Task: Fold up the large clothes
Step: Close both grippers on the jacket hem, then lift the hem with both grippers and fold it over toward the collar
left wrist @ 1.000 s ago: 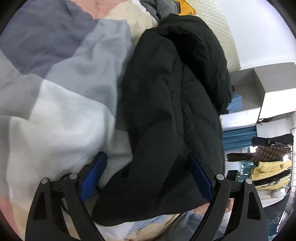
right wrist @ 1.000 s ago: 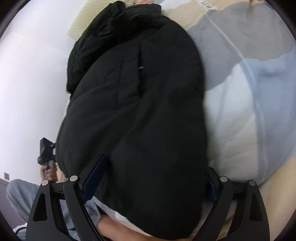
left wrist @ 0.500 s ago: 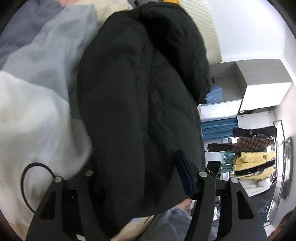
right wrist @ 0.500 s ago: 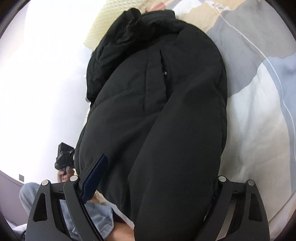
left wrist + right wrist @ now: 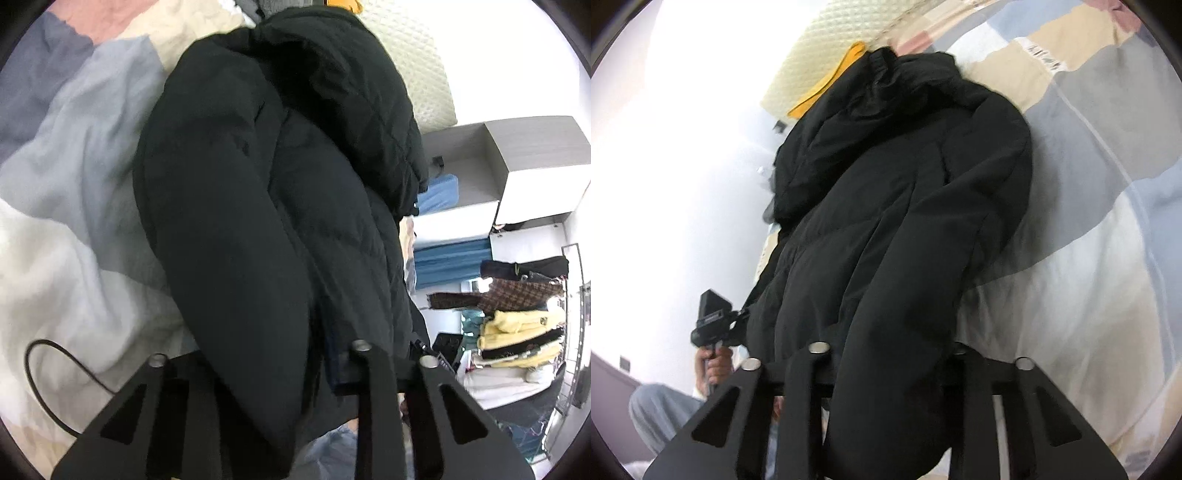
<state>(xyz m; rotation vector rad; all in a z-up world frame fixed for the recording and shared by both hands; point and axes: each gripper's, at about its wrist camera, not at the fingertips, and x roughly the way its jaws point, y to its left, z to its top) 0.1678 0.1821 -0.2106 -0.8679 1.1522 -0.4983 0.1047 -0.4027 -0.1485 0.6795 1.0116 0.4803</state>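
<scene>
Patchwork bedding [image 5: 74,206] in grey, white, cream and pink covered the bed, and on it lay a big black padded coat [image 5: 236,206], stretched lengthwise away from the person with its hood at the far end.

Nearest to me, the left gripper [image 5: 258,369] had just closed its jaws on the near hem of the coat, cloth bunched between them. The right gripper [image 5: 886,354] had likewise just been closing and was clamped on the hem at the other side. A thin black cable [image 5: 48,373] looped over the bedding beside the left one.

Further off, a cream quilted headboard [image 5: 417,74] stood behind the hood. Beyond the bed, grey shelving [image 5: 524,155] and a rack of hanging clothes [image 5: 517,321] filled the wall.
</scene>
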